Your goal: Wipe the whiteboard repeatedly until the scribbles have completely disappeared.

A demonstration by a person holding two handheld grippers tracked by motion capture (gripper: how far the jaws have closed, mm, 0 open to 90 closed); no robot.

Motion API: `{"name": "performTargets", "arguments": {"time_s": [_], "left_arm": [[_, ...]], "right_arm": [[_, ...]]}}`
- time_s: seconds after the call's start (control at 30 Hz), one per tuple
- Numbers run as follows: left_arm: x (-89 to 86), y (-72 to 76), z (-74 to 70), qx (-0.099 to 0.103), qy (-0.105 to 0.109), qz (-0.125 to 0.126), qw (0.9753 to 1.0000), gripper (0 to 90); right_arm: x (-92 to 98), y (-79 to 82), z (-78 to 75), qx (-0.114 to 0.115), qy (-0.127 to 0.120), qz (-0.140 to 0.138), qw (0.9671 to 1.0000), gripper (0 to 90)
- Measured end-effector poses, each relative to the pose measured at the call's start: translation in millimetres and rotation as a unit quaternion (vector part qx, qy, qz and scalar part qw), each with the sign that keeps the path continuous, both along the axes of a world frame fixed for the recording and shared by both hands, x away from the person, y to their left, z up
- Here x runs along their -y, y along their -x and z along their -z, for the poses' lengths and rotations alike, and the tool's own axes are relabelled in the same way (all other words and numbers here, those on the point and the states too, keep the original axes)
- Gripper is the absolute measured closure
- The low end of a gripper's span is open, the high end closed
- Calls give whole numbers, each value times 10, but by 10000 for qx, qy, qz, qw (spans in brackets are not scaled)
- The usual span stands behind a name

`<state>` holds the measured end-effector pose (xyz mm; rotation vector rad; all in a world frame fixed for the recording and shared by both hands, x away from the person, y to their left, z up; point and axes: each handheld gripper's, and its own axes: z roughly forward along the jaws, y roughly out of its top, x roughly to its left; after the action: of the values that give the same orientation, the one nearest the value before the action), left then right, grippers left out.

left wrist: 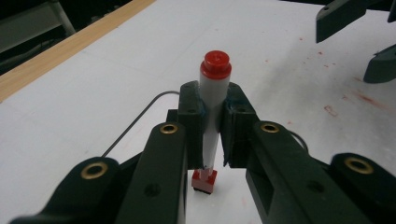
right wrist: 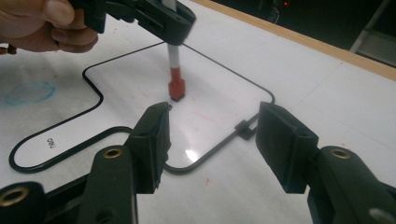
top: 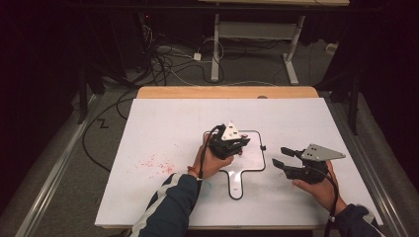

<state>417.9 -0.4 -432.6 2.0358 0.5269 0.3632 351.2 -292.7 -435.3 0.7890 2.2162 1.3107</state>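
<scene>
White sheeting covers your table (top: 163, 133), with a wooden edge strip at its far side and cables on the dark floor beyond. Take the small whiteboard (top: 251, 160), the black-rimmed panel with a handle-like tab toward you, as your landmark. Left of the whiteboard, red speckles (top: 157, 164) mark the sheet. Your left hand (top: 210, 162) sits at the whiteboard's left edge, and your left tool (left wrist: 214, 123) is clamped on a white marker (left wrist: 212, 100) with a red end cap. The marker stands roughly upright between the jaws, cap end up, and its red tip end (right wrist: 177, 88) touches or nearly touches the whiteboard's surface; you cannot tell which. In the high view the left tool (top: 231, 143) hides the marker entirely. Faint red streaks show on the whiteboard near the tip. A small black clip (top: 263, 147) sits on the whiteboard's right rim. Right of the whiteboard, your right tool (top: 282, 159) hangs above the sheet with its jaws spread wide, holding nothing, pointed toward the whiteboard. Your right hand (top: 318, 186) grips it from behind. Small print on the tab (right wrist: 50, 142) is too blurred to read.
</scene>
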Motion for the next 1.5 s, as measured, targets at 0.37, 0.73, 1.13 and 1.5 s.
{"name": "performTargets", "arguments": {"time_s": [0.37, 0.73, 1.13, 1.5], "left_arm": [[631, -62, 41, 186, 216, 201, 9994, 782], [409, -136, -1, 85, 14, 33, 10000, 782], [-585, -158, 3, -111, -16, -658, 9978, 782], [-340, -143, 59, -30, 250, -554, 9981, 782]], "right_arm": [[7, -5, 12, -39, -2, -13, 10000, 461], [67, 7, 5, -33, -36, 47, 10000, 461], [28, 0, 15, -54, 26, 41, 10000, 459], [-13, -12, 24, -68, 58, -4, 10000, 460]]}}
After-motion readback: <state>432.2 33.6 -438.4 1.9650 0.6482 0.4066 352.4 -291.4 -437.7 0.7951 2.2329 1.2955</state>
